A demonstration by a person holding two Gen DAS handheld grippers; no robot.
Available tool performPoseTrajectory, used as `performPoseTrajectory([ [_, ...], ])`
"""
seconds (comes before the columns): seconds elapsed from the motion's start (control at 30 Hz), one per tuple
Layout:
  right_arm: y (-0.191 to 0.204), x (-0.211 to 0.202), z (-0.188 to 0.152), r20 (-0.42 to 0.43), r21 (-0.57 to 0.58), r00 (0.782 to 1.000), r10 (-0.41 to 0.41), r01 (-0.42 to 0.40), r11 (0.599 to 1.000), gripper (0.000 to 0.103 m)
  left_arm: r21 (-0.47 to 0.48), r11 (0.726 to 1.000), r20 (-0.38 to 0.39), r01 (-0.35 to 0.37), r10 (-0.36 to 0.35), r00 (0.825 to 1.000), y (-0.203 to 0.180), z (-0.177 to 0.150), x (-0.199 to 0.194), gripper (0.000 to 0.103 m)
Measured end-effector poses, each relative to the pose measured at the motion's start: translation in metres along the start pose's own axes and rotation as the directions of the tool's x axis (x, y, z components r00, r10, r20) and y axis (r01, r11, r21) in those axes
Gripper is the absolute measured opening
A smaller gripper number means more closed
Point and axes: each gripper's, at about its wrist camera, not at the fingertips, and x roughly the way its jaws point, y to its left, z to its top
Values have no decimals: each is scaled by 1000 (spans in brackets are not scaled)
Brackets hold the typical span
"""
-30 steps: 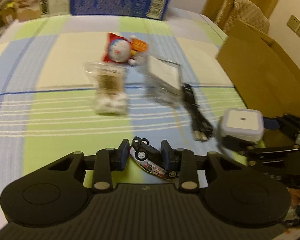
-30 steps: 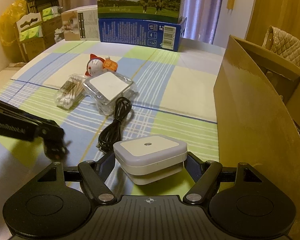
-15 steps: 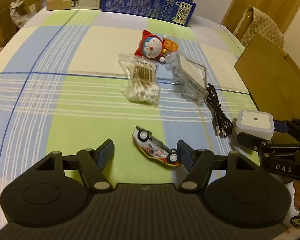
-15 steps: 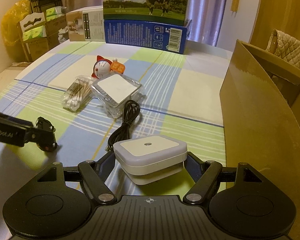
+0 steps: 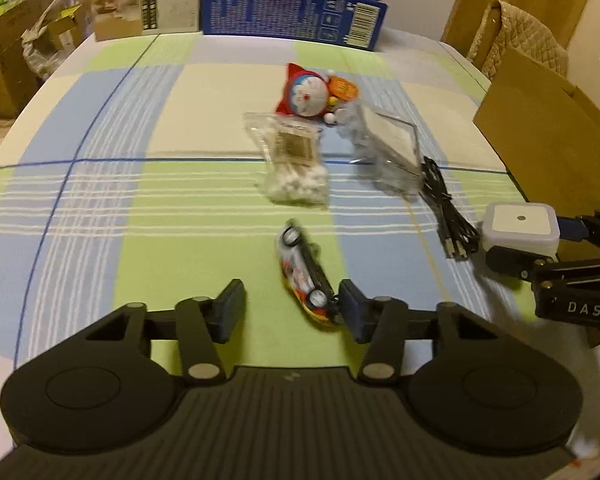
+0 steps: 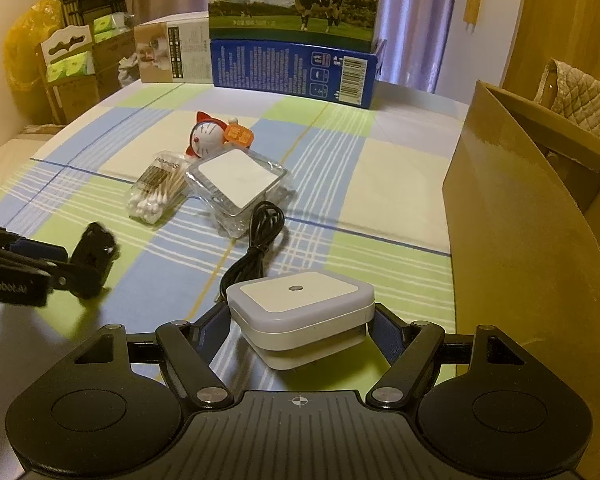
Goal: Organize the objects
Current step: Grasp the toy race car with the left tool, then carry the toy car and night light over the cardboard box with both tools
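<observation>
With the white square plug-in night light clamped between the right gripper jaws and held above the cloth, we read this as the carry step: that item looks bound for the open brown cardboard box just to its right. The small white toy car with red-yellow decals lies tipped on its side on the checked green-blue tablecloth, between the spread jaws of the left gripper; its tail end sits against the right pad, the left pad well clear, so nothing is gripped there. Next move, our call: lift the light over the box wall and let go, then square the left jaws on the car. Beyond it wait the cotton swab bag, clear plastic case, black cable and red-hooded cat figure.
</observation>
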Motion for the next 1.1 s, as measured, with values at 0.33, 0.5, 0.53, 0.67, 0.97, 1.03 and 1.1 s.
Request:
performPoseTrajectory([
  [0.33,5,1,1,-5,-4,1000,4,-4,1000,72,91,996,52,-14,10,999,-6,8,-2,43],
  [0.5,6,0,1,-5,-4,1000,10,-10,1000,72,70,997,26,26,-28,999,-5,11,6,35],
  [0.53,6,0,1,-5,-4,1000,11,-11,1000,72,66,998,25,26,-27,999,-5,11,7,31],
  [0.67,7,-2,2,0,0,1000,16,-16,1000,72,49,998,12,30,-31,999,-4,13,11,20],
  [0.97,8,-3,4,7,5,1000,20,-20,1000,72,-2,1000,10,29,-28,1000,1,15,6,18],
  [1.03,9,-2,4,8,2,1000,22,-22,1000,72,-8,1000,15,29,-29,999,1,17,3,18],
  [1.1,10,-2,5,10,1,1000,25,-25,1000,72,-16,999,17,32,-32,999,2,18,2,18],
])
